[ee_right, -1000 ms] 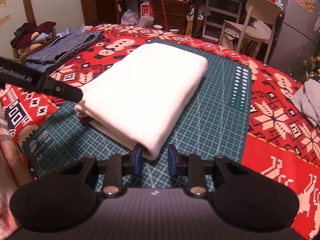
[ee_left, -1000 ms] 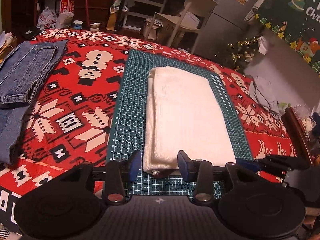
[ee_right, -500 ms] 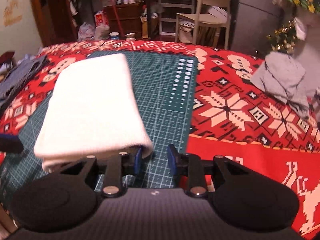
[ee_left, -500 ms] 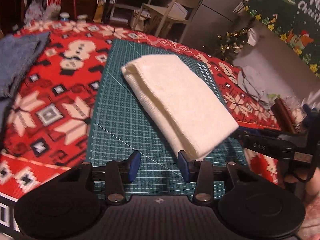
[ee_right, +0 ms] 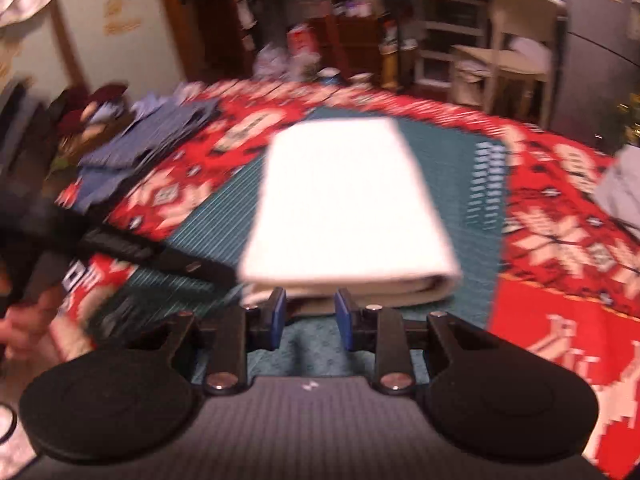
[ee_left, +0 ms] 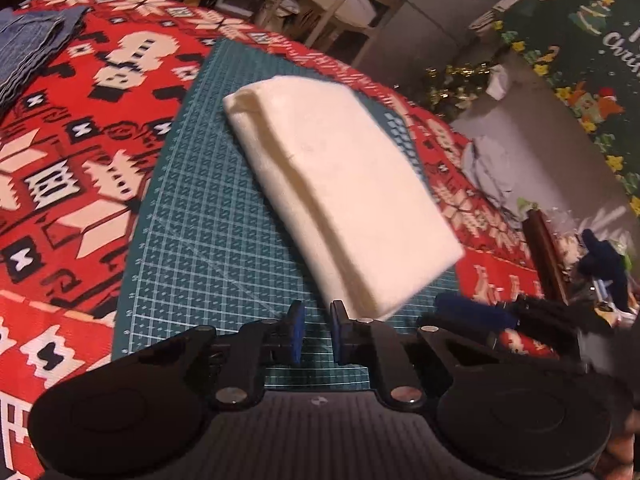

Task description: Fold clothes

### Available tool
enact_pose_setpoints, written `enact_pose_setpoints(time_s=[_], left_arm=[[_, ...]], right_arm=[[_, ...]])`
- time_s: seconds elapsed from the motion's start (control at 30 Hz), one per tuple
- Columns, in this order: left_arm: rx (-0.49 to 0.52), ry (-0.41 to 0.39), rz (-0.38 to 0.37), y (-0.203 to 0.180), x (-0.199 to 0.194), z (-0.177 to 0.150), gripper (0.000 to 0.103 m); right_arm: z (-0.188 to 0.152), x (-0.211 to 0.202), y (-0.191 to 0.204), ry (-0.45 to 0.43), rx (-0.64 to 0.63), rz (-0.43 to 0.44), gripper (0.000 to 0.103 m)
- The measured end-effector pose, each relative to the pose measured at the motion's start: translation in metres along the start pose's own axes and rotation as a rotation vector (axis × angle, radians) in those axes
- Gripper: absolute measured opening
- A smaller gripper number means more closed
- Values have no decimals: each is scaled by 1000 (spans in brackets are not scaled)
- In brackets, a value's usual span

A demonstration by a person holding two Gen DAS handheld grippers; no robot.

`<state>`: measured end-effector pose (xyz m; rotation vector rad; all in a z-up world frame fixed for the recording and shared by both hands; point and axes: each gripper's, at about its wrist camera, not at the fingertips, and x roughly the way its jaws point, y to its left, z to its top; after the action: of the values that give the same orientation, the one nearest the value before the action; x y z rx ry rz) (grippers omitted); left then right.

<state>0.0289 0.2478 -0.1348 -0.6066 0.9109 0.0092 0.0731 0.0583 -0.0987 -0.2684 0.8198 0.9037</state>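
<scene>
The folded cream-white knit garment (ee_left: pixel 344 200) lies as a thick oblong bundle on the dark green gridded cutting mat (ee_left: pixel 208 240), running from the upper middle of the left wrist frame down toward the lower right. In the blurred right wrist view the same garment (ee_right: pixel 344 200) fills the centre, its stacked edges facing the camera.

The left gripper (ee_left: pixel 316 332) sits at the lower middle of its frame; its jaws are closing, a narrow gap left, with only mat between the blue pads. The garment's near corner lies just beside the right-hand pad.

The right gripper (ee_right: pixel 310 316) stands partly open at the garment's near edge; blur hides whether the pads touch it.

Under the mat spreads a red, white and black patterned cloth (ee_left: pixel 80 160). Folded blue denim (ee_left: pixel 28 52) lies upper left.
</scene>
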Motion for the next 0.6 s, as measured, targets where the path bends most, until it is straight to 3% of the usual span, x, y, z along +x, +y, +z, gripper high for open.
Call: enact_pose_setpoints(time_s=[0.13,0.27,0.47,0.6], left_arm=[[-4,15,-16,1,7,0,6],[21,22,-19,-4,13,-1,1],[56,37,-21,-10,14,-3,0],[-11,-17,-10,1,4,3,1]], right_arm=[[-3,15,32,45,-127,0,29],[-3,20,43,22,-152,-3,29],[-7,27,49,34,-212,6,18],[-5,21,45,13,-192,5,15]])
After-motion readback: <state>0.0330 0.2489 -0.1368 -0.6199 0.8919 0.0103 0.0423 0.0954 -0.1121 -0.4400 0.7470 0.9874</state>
